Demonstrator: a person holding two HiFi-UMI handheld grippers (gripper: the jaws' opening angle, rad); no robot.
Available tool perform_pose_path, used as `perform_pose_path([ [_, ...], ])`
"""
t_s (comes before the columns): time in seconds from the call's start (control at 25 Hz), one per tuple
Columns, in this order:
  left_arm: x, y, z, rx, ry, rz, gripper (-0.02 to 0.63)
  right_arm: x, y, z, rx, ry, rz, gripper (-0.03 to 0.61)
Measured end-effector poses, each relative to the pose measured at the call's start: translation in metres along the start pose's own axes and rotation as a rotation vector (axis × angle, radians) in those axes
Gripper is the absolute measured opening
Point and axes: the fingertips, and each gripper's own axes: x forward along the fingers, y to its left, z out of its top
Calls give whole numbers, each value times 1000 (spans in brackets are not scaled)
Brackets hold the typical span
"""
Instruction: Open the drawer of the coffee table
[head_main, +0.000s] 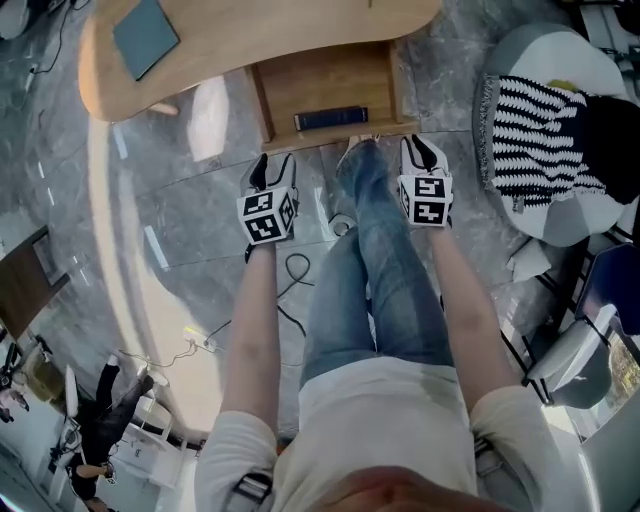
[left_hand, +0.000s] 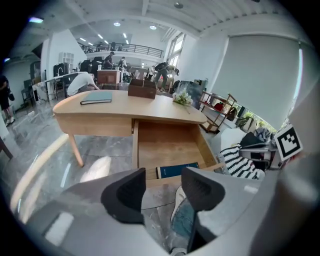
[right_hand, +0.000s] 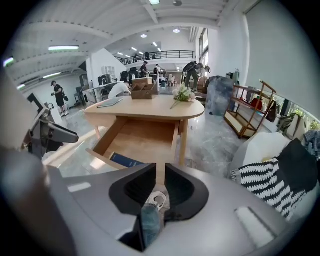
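The wooden coffee table (head_main: 300, 30) has its drawer (head_main: 330, 85) pulled out toward me, with a dark blue book (head_main: 331, 118) lying at the drawer's front. In the head view my left gripper (head_main: 268, 162) hovers just before the drawer's front left corner, and my right gripper (head_main: 425, 148) before the front right corner; neither touches it. The left gripper (left_hand: 162, 187) looks at the drawer (left_hand: 167, 145) with its jaws apart and nothing between them. The right gripper (right_hand: 160, 182) has only a narrow gap between its jaws, also with nothing in it, above the drawer (right_hand: 140, 140).
A teal book (head_main: 145, 35) lies on the table top, with a brown box (left_hand: 142, 90) and flowers (right_hand: 182, 93) farther along. My jeans leg (head_main: 385, 250) and shoe reach between the grippers. A striped cloth (head_main: 540, 125) lies on a white seat to the right. A cable (head_main: 295, 265) lies on the floor.
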Motion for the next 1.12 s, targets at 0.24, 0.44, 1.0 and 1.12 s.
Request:
perform_pose_path([
  [0.24, -62, -37, 22, -10, -70, -4, 102, -65, 14, 33, 53, -79, -16, 0],
  [0.44, -122, -70, 47, -61, -134, 1, 50, -133, 31, 63, 96, -147, 38, 0],
  [1.0, -272, -164, 121, -126, -276, -60, 2, -286, 63, 147, 74, -249, 240, 0],
  [1.12, -293, -171, 128, -116, -283, -75, 2, -307, 75, 169, 63, -271, 302, 0],
])
